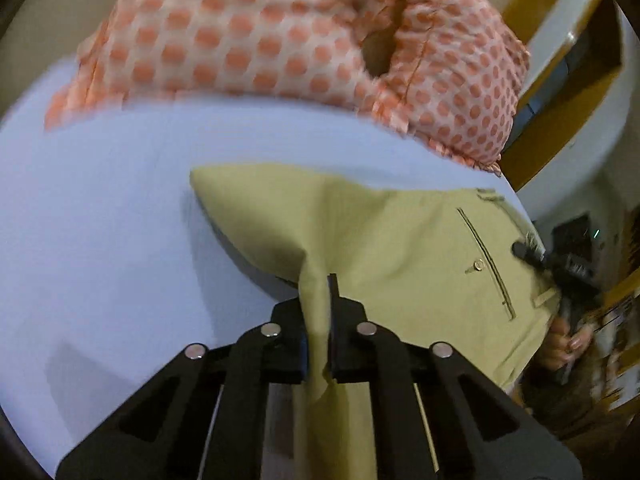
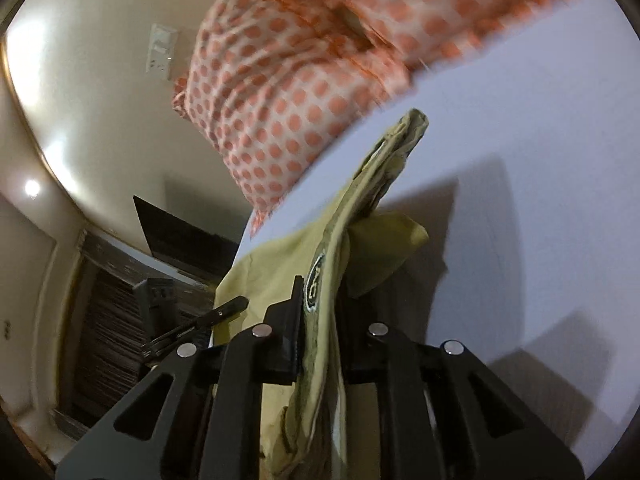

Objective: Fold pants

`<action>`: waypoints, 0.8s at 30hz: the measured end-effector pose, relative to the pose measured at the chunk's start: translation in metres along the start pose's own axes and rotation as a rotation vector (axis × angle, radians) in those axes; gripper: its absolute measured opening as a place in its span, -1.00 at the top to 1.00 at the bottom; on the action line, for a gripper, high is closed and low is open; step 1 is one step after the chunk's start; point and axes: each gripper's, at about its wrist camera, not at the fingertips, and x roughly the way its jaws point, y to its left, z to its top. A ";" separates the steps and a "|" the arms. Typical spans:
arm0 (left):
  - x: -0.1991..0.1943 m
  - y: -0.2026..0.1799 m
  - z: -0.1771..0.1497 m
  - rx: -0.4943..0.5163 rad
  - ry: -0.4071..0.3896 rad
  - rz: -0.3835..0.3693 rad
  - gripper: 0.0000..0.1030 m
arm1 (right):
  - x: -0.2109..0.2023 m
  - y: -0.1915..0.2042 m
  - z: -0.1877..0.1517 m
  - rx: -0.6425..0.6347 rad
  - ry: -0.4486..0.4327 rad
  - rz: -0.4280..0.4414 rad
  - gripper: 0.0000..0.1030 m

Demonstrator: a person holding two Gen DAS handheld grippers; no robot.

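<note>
Khaki-yellow pants (image 1: 400,248) lie on a pale blue bed sheet (image 1: 100,220), back pocket with a button facing up. My left gripper (image 1: 320,300) is shut on a pinched fold of the pants and lifts it off the sheet. My right gripper (image 2: 320,300) is shut on the bunched waistband of the pants (image 2: 328,280), label showing, held above the sheet (image 2: 540,160). In the left wrist view the right gripper (image 1: 532,254) shows at the pants' right edge. In the right wrist view the left gripper (image 2: 224,310) shows at lower left.
A pillow with orange dots (image 1: 280,32) lies at the head of the bed, also in the right wrist view (image 2: 288,80). A dark laptop (image 2: 180,236) stands on a side table beside the bed. A wall (image 2: 100,80) is behind.
</note>
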 end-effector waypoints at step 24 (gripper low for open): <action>0.061 -0.022 0.031 0.032 0.044 0.048 -0.01 | 0.044 0.014 0.058 -0.093 0.016 -0.392 -0.55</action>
